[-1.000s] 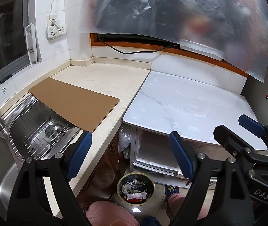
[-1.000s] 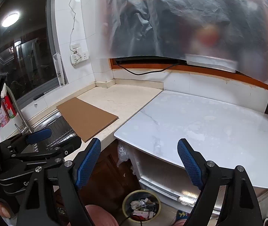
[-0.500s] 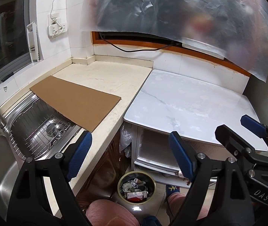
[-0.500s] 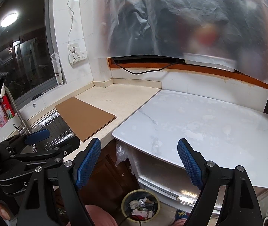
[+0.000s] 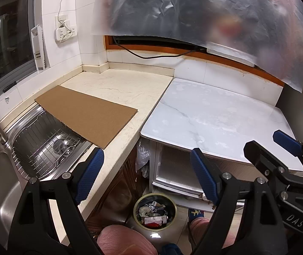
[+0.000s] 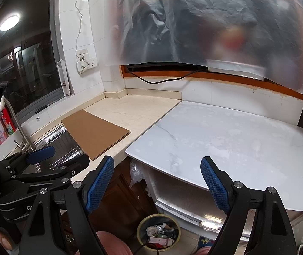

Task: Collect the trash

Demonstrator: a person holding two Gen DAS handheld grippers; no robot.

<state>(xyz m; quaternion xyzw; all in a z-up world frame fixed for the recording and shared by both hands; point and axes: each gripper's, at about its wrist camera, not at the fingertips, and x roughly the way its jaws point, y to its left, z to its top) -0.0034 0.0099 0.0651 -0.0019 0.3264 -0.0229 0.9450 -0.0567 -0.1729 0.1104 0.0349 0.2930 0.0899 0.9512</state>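
With your left gripper [image 5: 145, 174] and right gripper [image 6: 157, 184] both spread empty, take the cardboard sheet [image 5: 87, 114] lying far left over the sink [image 5: 23, 148] edge, then lower it toward the bin [image 5: 154, 211].

marble table [image 6: 236, 140] bare; cardboard sheet [image 5: 87, 114] partly covers sink [image 5: 0, 182].

A flat brown cardboard sheet [image 5: 85, 116] lies on the beige stone countertop [image 5: 128, 89], its near end overhanging the stainless steel sink [image 5: 23, 148] to the left. To the right, a white marble-topped table [image 5: 215, 116] abuts the countertop. On the floor below their junction stands a round gold-rimmed trash bin [image 5: 155, 211] with rubbish inside.
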